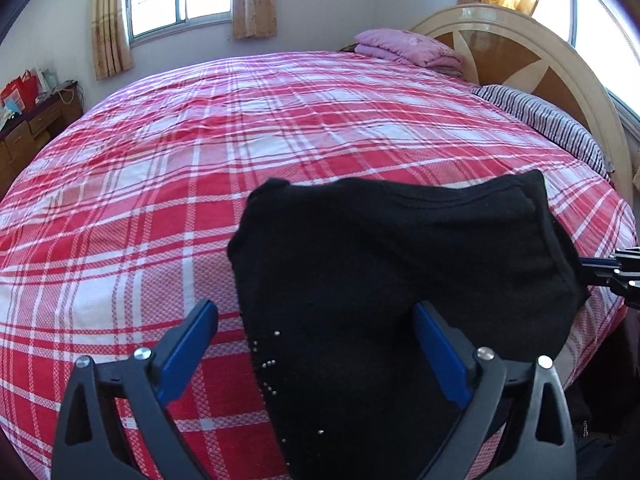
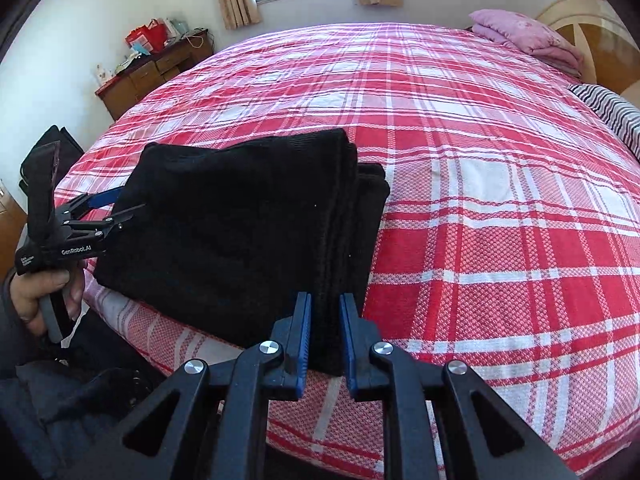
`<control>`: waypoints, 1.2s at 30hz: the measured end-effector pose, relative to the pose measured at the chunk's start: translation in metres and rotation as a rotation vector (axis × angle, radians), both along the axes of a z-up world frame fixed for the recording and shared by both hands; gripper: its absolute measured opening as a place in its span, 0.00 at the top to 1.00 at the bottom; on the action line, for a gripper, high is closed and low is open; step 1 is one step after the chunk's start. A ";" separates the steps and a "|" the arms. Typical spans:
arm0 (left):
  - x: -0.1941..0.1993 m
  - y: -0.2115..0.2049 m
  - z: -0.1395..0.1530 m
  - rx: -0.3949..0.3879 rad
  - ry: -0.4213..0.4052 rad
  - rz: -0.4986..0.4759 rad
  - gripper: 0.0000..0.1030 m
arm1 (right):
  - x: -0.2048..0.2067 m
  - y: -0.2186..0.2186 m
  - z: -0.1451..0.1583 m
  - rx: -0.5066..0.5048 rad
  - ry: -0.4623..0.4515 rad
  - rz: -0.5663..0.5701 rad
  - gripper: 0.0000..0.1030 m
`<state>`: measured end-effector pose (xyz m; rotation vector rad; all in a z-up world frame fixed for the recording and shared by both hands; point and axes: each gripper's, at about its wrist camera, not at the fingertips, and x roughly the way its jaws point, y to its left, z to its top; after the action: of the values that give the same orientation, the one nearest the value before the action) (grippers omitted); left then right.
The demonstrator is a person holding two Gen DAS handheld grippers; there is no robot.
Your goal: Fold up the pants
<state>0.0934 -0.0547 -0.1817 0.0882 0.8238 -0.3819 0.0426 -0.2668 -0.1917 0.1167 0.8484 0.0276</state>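
Pinching the folded pants (image 2: 240,216) near the bed (image 2: 480,200) edge, the right gripper (image 2: 325,312) steadies the stack. The left gripper (image 1: 316,320) gapes wide around cloth, gripping nothing.

The black pants (image 1: 400,264) are running off the bottom edge of the left wrist view, hiding the plaid bedsheet (image 1: 160,160) beneath. The right gripper (image 1: 616,276) is showing only a sliver at the frame's right edge. From the right wrist view, the left gripper (image 2: 116,210) fingertips are disappearing behind the cloth, and the dresser (image 2: 152,68) clutter is staying too small to identify.
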 end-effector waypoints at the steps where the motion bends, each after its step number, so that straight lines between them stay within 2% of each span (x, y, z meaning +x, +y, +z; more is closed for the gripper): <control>1: -0.001 0.002 0.001 -0.017 0.001 0.005 0.04 | -0.001 0.000 0.004 -0.006 -0.008 0.005 0.85; 3: -0.002 0.004 0.006 -0.017 -0.024 0.017 0.04 | -0.003 0.004 0.018 -0.036 -0.038 -0.007 0.82; 5: -0.002 0.008 0.012 -0.016 -0.053 0.040 0.04 | -0.006 0.014 0.041 -0.087 -0.119 -0.001 0.78; 8: 0.001 0.013 0.012 -0.036 -0.047 0.056 0.04 | 0.007 0.034 0.059 -0.057 -0.175 0.086 0.51; 9: 0.002 0.012 0.010 -0.031 -0.040 0.057 0.04 | 0.012 0.040 0.061 -0.045 -0.186 0.111 0.50; 11: 0.003 0.009 0.006 -0.014 -0.028 0.051 0.04 | 0.032 0.059 0.059 -0.042 -0.181 0.162 0.50; 15: 0.002 0.001 0.002 0.019 -0.022 0.029 0.03 | 0.080 0.079 0.035 -0.043 -0.110 0.186 0.50; 18: 0.001 0.002 0.001 0.018 -0.016 0.023 0.02 | 0.106 0.061 0.009 -0.014 -0.017 0.087 0.50; 19: 0.001 0.003 0.000 0.014 -0.012 0.021 0.02 | 0.108 0.053 0.004 0.037 -0.016 0.080 0.50; 21: 0.002 0.005 -0.002 0.005 -0.002 0.022 0.02 | 0.104 0.048 0.004 0.064 -0.029 0.094 0.50; 28: -0.002 0.002 0.001 0.019 -0.004 0.021 0.01 | 0.077 0.062 0.010 -0.045 -0.050 0.105 0.50; 34: -0.008 -0.008 0.001 0.027 0.006 -0.014 0.01 | 0.043 0.066 0.013 -0.251 -0.086 0.077 0.48; 36: -0.010 -0.012 0.001 0.031 0.007 -0.027 0.01 | 0.034 0.062 0.010 -0.279 -0.081 0.078 0.48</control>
<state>0.0836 -0.0662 -0.1808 0.1268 0.8362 -0.3947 0.0768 -0.2046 -0.1815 -0.1779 0.7682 -0.0132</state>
